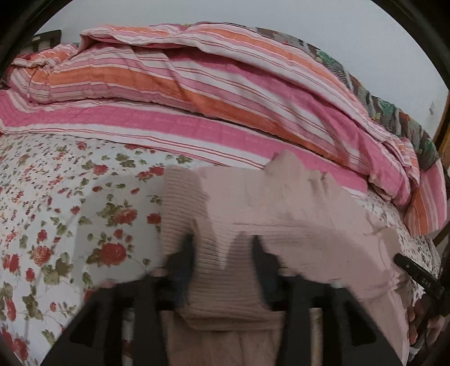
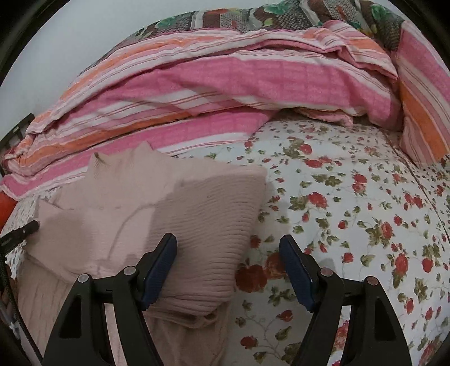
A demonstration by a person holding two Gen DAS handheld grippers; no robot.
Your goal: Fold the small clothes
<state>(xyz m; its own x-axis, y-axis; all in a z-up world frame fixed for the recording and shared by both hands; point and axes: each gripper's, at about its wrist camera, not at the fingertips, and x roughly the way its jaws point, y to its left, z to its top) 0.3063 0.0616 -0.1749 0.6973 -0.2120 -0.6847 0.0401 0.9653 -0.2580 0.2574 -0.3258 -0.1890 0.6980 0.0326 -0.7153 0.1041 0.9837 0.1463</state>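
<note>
floral bed sheet (image 2: 351, 197) w/ pink knit top (image 2: 197, 225); left tongs (image 1: 222, 253) spread round its fold, right tongs (image 2: 227, 261) spread, empty.

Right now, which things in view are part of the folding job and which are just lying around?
Job:
- pink ribbed knit garment, partly folded on the bed
- left tool, fabric between its fingers
- right tool, open, at the garment's edge

Lying about:
- striped pink-orange quilt
- floral bedsheet
- dark patterned blanket

No legible text, labels or numbers anywhere
</note>
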